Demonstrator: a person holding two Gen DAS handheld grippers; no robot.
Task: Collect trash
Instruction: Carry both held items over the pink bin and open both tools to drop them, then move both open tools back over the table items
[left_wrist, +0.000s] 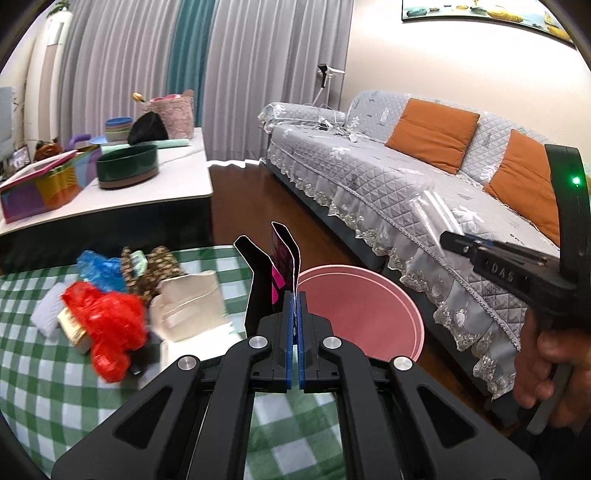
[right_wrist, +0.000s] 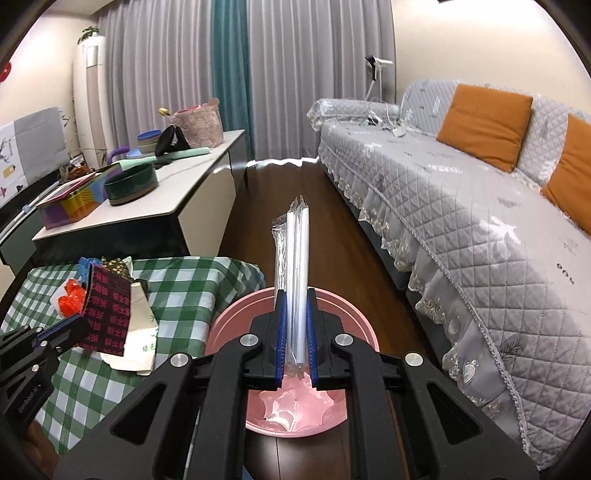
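Observation:
My left gripper (left_wrist: 294, 306) is shut on a black wrapper with pink print (left_wrist: 282, 264), held upright above the near edge of the checked table, beside the pink bin (left_wrist: 369, 314). The same wrapper (right_wrist: 105, 310) and left gripper (right_wrist: 70, 326) show in the right wrist view. My right gripper (right_wrist: 296, 325) is shut on a clear plastic packet of straws (right_wrist: 293, 254), held upright over the pink bin (right_wrist: 236, 321), which holds crumpled clear plastic (right_wrist: 295, 406). In the left wrist view the right gripper (left_wrist: 448, 238) and straw packet (left_wrist: 432, 210) sit above the bin's right side.
More trash lies on the green checked table (left_wrist: 44, 387): red plastic (left_wrist: 107, 325), a blue bag (left_wrist: 98, 267), a patterned wrapper (left_wrist: 155, 273), a white carton (left_wrist: 192, 306). A grey sofa (right_wrist: 480, 206) runs along the right. A white side table (right_wrist: 147, 214) stands behind.

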